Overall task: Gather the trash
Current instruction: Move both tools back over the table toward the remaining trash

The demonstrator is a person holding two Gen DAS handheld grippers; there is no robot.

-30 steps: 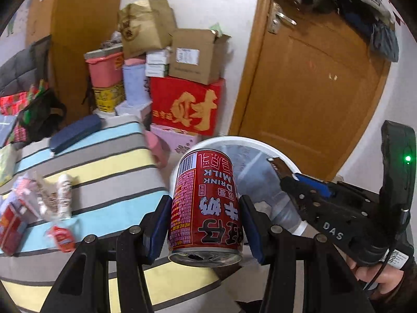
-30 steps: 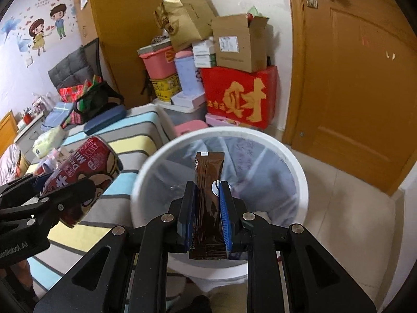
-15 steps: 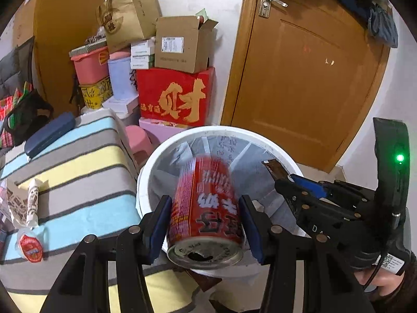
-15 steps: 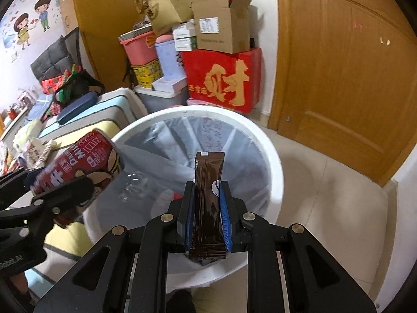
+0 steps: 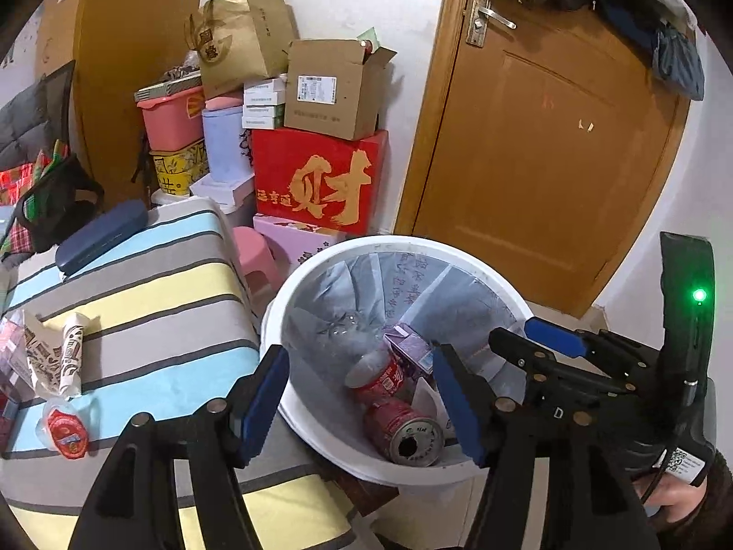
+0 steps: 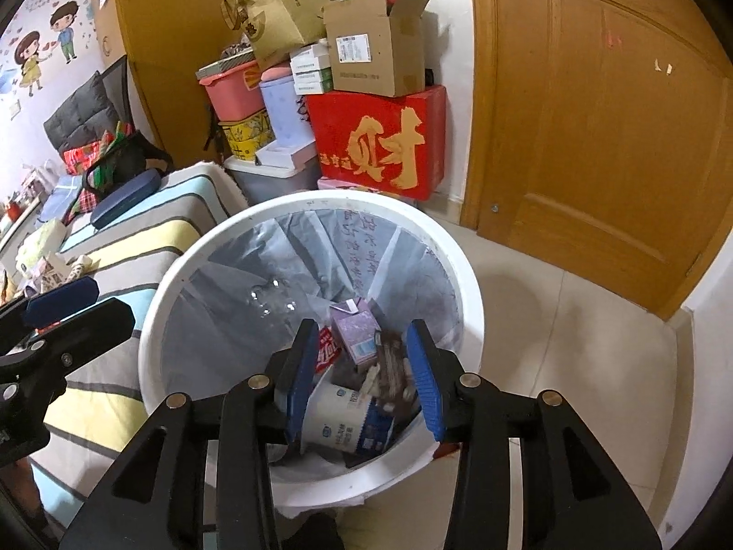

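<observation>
Left wrist view: left tongs (image 5: 359, 401), jaws just opened, stand apart and empty over the round white plastic bin (image 5: 499, 282); the red drink can (image 5: 405, 431) lies inside. Right tongs (image 6: 364, 369), also just opened, gape above the dark brown snack wrapper (image 6: 393, 366) among the bin's trash.

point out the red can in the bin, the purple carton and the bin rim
red can (image 5: 403, 431), left wrist view, on its side wall near the opened top.
purple carton (image 6: 355, 337), right wrist view, on its front face.
bin rim (image 6: 472, 302), right wrist view, on the white right edge.
</observation>
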